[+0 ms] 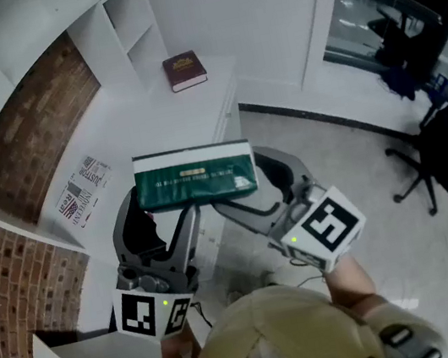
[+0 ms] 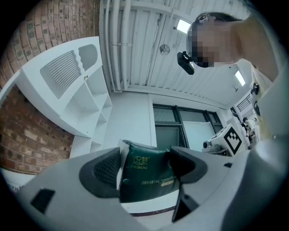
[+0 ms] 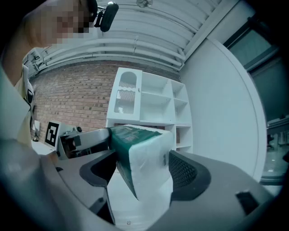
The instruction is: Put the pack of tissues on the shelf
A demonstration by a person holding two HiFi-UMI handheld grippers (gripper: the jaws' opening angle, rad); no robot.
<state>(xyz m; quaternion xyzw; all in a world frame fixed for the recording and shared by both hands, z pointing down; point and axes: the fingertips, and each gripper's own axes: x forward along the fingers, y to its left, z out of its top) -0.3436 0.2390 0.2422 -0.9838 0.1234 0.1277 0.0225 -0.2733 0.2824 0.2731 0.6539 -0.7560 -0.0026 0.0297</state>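
A dark green pack of tissues [image 1: 195,175] with white ends hangs level in the air above the white counter [image 1: 145,119]. My left gripper [image 1: 163,210] grips its left end from below, and my right gripper [image 1: 257,190] grips its right end. In the left gripper view the green pack [image 2: 144,173] fills the gap between the jaws, with both pads against it. In the right gripper view the pack's white end [image 3: 146,167] sits between the pads. The white shelf unit [image 1: 115,21] stands at the far end of the counter.
A dark red book [image 1: 184,70] lies on the counter near the shelf. A newspaper [image 1: 85,191] lies at the counter's left by the brick wall [image 1: 27,131]. A black office chair [image 1: 442,148] stands on the floor at the right.
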